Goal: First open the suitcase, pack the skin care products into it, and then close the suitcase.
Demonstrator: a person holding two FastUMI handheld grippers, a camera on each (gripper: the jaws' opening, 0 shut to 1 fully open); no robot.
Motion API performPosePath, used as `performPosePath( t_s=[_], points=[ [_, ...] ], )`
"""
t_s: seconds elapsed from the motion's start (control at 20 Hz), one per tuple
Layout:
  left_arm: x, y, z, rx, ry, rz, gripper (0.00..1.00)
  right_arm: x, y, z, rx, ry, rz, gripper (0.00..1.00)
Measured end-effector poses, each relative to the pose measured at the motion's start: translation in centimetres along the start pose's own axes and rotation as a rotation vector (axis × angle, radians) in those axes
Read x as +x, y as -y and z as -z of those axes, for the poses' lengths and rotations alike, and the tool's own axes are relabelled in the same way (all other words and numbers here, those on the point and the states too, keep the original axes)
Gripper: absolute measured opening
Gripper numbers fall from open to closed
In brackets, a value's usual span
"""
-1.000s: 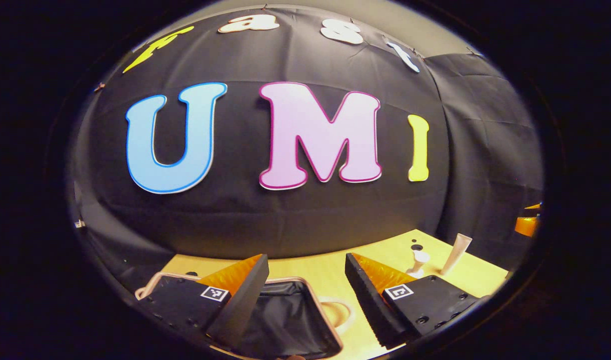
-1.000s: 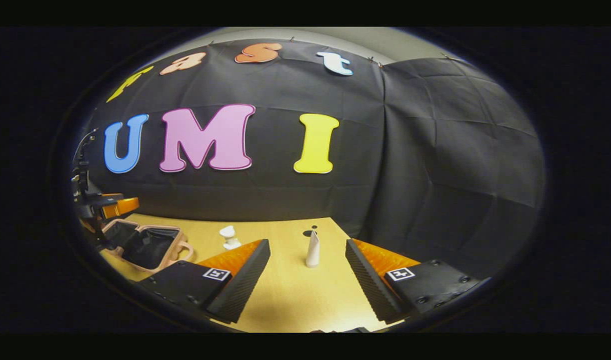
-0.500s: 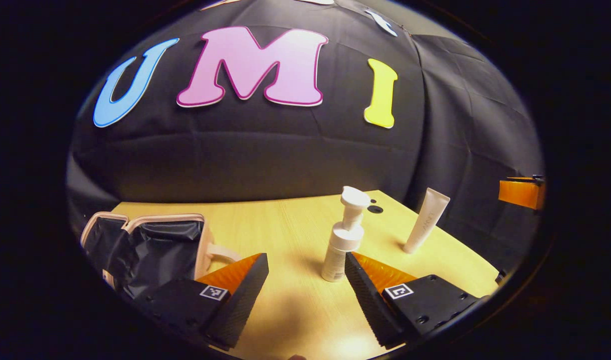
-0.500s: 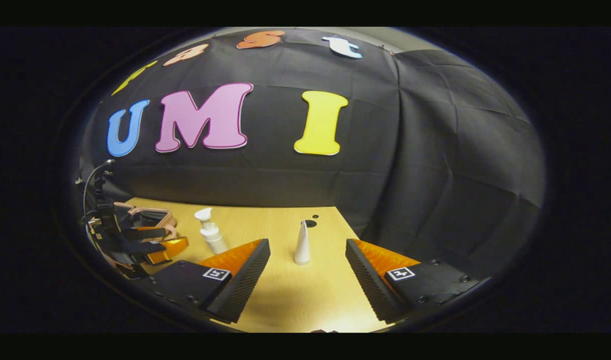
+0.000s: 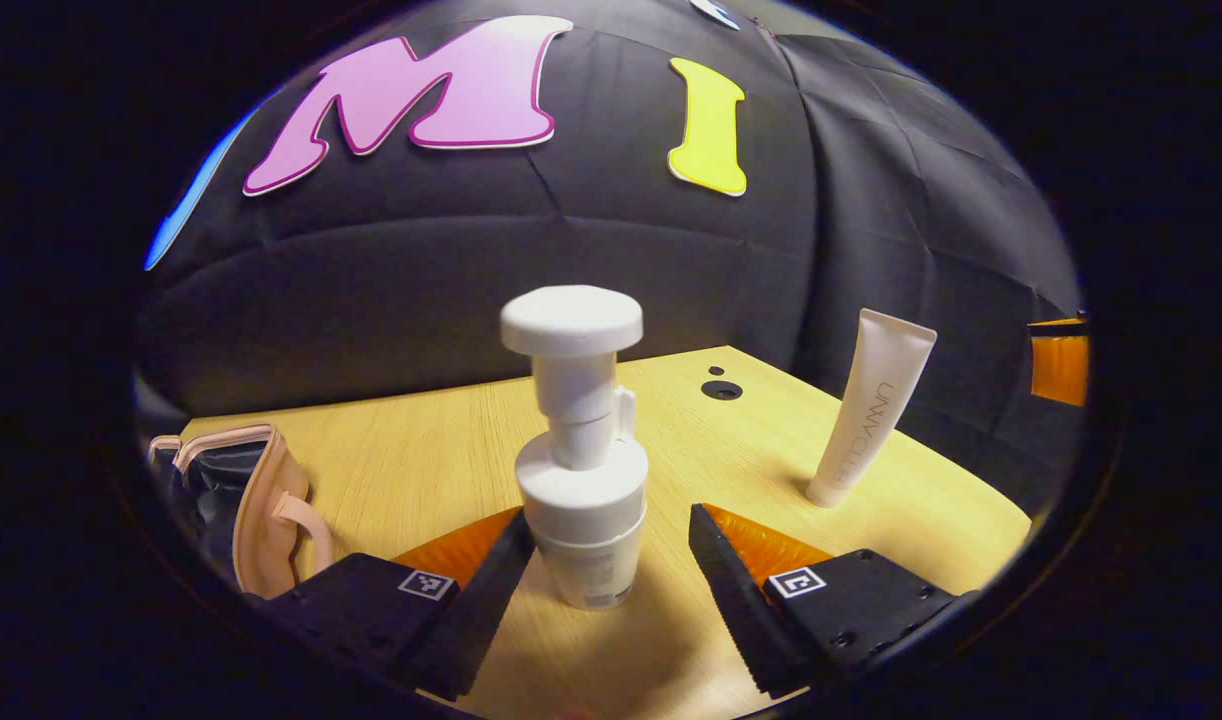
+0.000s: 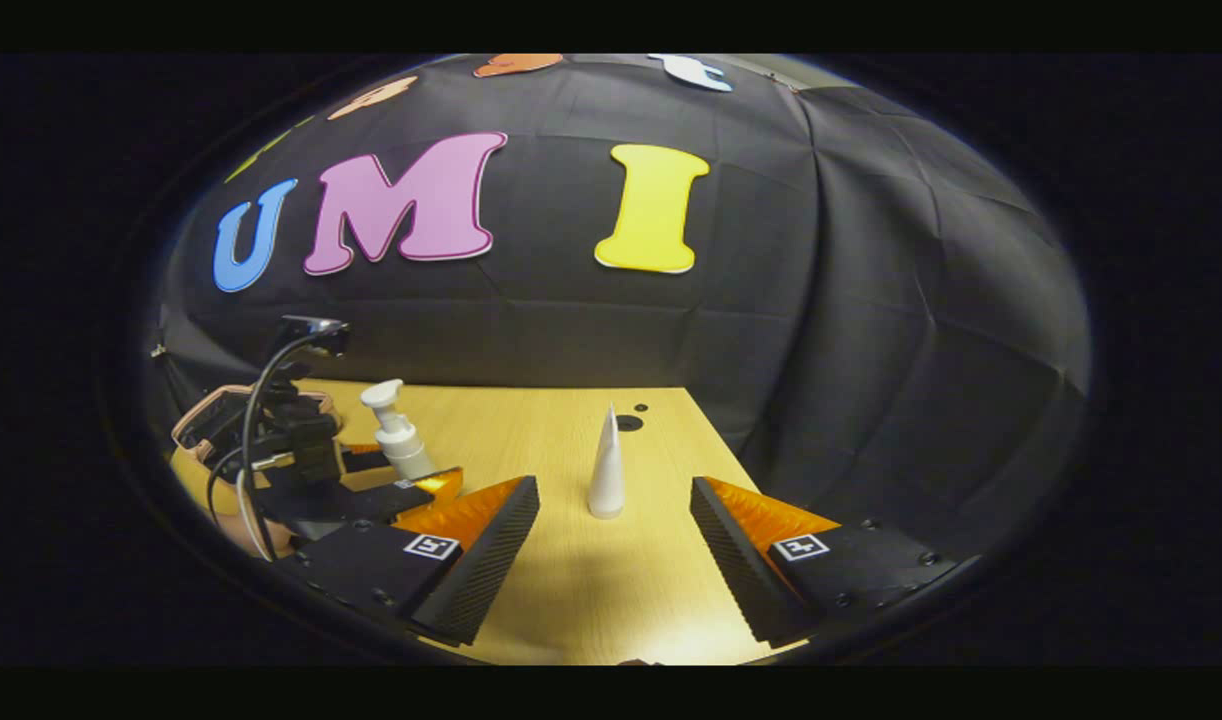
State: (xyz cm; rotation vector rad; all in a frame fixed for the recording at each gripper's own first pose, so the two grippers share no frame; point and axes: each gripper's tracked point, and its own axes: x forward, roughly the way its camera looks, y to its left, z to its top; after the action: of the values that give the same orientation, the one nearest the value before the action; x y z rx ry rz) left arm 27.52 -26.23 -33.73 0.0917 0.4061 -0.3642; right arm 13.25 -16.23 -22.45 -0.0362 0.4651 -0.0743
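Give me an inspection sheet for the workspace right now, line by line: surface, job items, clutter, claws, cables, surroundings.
Surface: light wooden table, with dark round holes near its far edge.
Job's things: pump bottle upright; tube standing on its cap, apart from the bottle; suitcase open, dark lining showing, nothing seen in the part that shows.
Clutter: nothing seen.
Claws: left claw open, its fingers either side of the pump bottle's base, not pressing on both sides; right claw open, the tube ahead of it.
Cables: cables loop off the left claw's body.
Surroundings: black cloth wall behind the table.
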Motion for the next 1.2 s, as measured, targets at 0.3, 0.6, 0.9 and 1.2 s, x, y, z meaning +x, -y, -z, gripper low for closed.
performPosePath(
  t_s=[0.3, 0.6, 0.9, 1.2],
  points=[
    [3.6, -0.3, -0.3, -0.006, 0.022, -0.036, 1.0, 1.8, 1.1, 2.3, 0.022, -0.058, 0.026, 1.0],
    [3.2, -0.7, 0.0, -0.038, -0.014, 0.001, 0.65, 5.5, -0.3, 3.1, 0.072, -0.084, 0.01, 0.97],
    [-2.5, -3.4, -1.3, -0.106, 0.022, -0.056, 0.64, 12.4, -0.1, 4.6, 0.053, -0.107, 0.041, 0.97],
    [-8.2, -5.7, -2.1, -0.149, 0.028, -0.103, 0.64, 17.9, 0.0, 6.3, 0.148, -0.133, 0.072, 0.98]
  ],
)
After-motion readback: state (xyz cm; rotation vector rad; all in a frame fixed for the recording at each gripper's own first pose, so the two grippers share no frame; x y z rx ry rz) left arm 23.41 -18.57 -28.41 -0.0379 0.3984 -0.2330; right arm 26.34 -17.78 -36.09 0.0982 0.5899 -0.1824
